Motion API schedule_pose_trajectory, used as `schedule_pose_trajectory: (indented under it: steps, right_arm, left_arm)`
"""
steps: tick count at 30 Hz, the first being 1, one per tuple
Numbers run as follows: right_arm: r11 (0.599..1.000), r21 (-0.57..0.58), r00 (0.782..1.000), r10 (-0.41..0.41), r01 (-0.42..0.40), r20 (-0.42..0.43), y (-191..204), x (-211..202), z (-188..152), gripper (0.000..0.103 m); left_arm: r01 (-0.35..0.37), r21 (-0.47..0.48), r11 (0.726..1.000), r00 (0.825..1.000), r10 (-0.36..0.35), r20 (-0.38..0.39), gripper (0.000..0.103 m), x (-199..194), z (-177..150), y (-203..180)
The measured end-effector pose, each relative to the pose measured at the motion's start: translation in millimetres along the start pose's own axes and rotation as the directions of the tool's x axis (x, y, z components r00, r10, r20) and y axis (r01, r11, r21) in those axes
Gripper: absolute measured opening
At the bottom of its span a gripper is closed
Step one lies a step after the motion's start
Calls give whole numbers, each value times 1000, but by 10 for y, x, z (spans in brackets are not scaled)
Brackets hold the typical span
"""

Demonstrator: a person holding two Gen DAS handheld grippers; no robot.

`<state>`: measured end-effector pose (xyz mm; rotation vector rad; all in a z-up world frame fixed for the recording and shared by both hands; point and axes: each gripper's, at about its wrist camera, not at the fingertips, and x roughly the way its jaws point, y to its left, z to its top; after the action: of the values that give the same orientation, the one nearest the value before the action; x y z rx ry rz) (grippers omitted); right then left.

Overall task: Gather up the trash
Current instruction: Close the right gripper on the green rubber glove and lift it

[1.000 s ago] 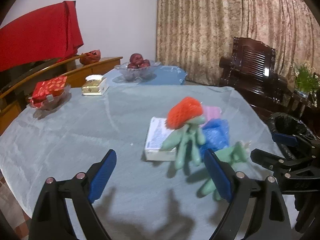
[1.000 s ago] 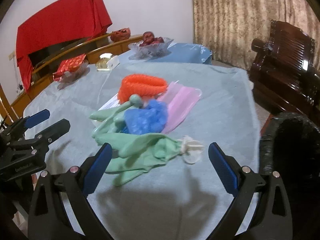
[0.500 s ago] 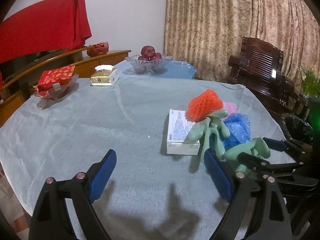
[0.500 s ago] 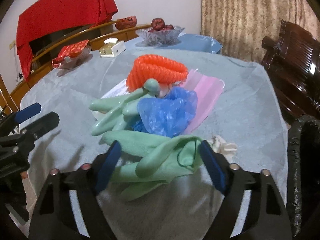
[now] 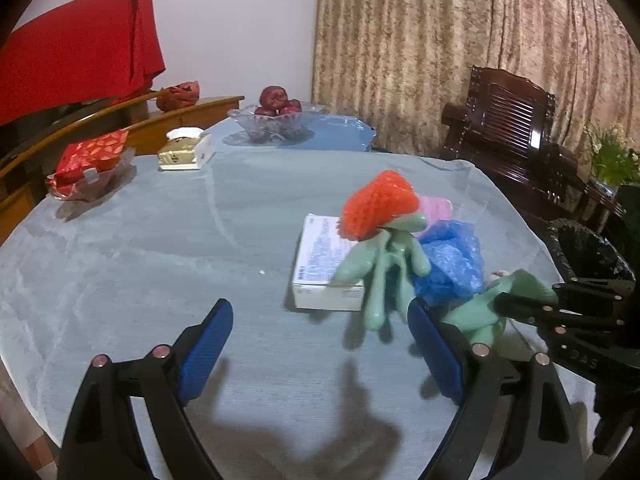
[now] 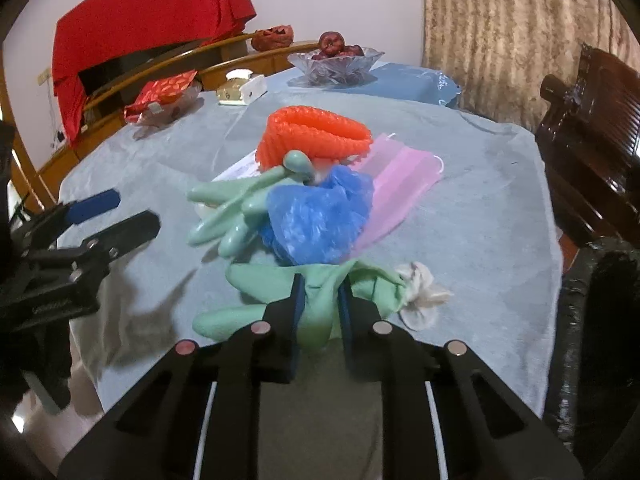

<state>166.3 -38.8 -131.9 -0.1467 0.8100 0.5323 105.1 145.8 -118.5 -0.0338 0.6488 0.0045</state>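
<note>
A trash pile lies on the grey-clothed table (image 6: pixel 480 200): an orange foam net (image 6: pixel 316 136), a pink face mask (image 6: pixel 396 184), a blue plastic bag (image 6: pixel 316 220), two green rubber gloves and a white crumpled tissue (image 6: pixel 420 292). My right gripper (image 6: pixel 320 292) has its jaws closing, with the pads pinching the near green glove (image 6: pixel 272 280) at the table's front edge. The other green glove (image 5: pixel 380 264) droops over a white box (image 5: pixel 324 264). My left gripper (image 5: pixel 320 340) hovers open over bare cloth, left of the pile, holding nothing.
A black-lined trash bin (image 6: pixel 600 320) stands beside the table on the right. At the far side are a glass fruit bowl (image 5: pixel 276 120), a gold tissue box (image 5: pixel 184 152) and a dish of red packets (image 5: pixel 92 168). A dark wooden chair (image 5: pixel 508 128) stands behind.
My right gripper came down and forward onto the near green glove, and its jaws went from wide open to pinched on it. The left gripper barely moved.
</note>
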Motion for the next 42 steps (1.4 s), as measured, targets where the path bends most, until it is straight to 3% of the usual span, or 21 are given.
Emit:
schedule_pose_trajectory:
  steps: [9,12,17,27,35,39,42]
  right_arm:
    - [998,-26,996,-61,59,-71,-162,-130,-249,16]
    - [999,32,998,-27,29,-64,-221,-174,-247,23]
    - [998,67,999,-14,17,-46,-170,-184,-216,52]
    - [989,148,997,17,-5,-76,-33,39,-177,70]
    - [988,146,990,-26,46,-142,160,351,-190,72]
    - [990,107,987,-74,90,-143,215,394,-207,61]
    - [990,93,986,-95,108,-140,175,378,-201,43]
  left_arm:
    - [29,21,999,1000,-28,-9,87,10,-21,-195]
    - [32,24,999,999,-32,-10,87,8,-26,-228]
    - [26,27,999,1000,-26,-5,87,-17,-36,-226]
    - [-12,-7,1000,1000,12,-6,87,-47,-86,-5]
    - [-20,-25,999,1000,20,-6,87,-41,-106,112]
    - [-24,-39,999,1000,24,-8,87,-26,-109,172]
    - [-23,-49,999,1000,22,-14,87,-3,-110,195]
